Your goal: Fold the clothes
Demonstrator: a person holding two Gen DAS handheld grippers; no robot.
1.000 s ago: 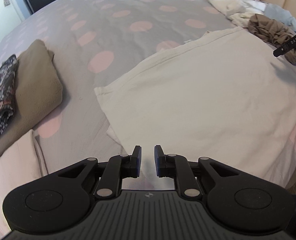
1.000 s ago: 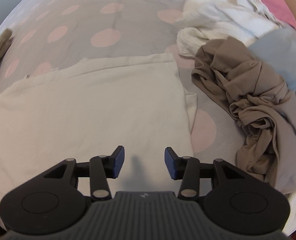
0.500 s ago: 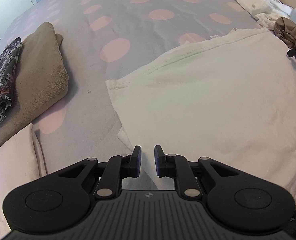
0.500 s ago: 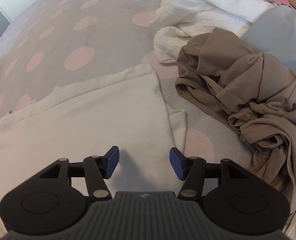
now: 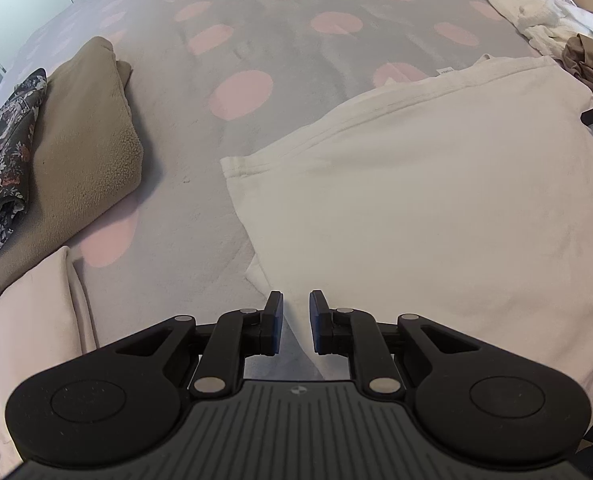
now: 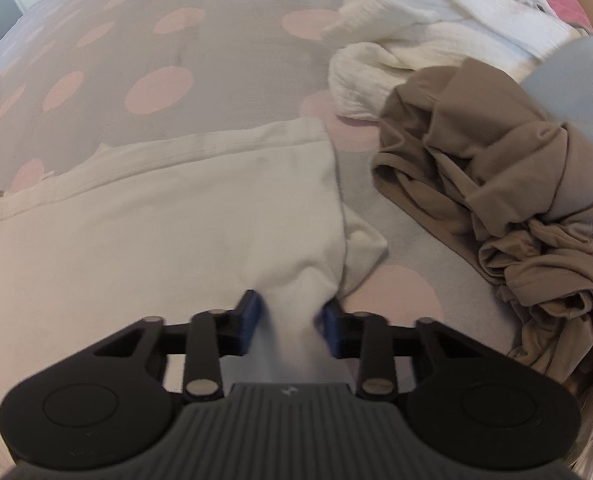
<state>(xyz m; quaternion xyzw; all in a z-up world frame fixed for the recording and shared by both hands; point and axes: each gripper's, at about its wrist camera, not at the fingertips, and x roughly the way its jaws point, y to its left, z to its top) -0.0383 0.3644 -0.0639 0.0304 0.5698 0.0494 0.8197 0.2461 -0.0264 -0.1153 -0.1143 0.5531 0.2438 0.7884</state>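
- right gripper (image 6: 290, 322) jaws just closed, now pinching cream shirt (image 6: 156, 216) corner, bottom centre.
- grey pink-dotted bedspread (image 5: 264, 40).
- left gripper (image 5: 295, 322) narrowly apart, empty, over shirt edge.

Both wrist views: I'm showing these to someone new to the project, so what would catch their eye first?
Probably the big cream garment spread flat across the near side of the grey bedspread with pink dots, and the right gripper, whose jaws have just been closing, pinching its near right corner into a bunch. Next, the crumpled brown garment in the unfolded heap just right of it.
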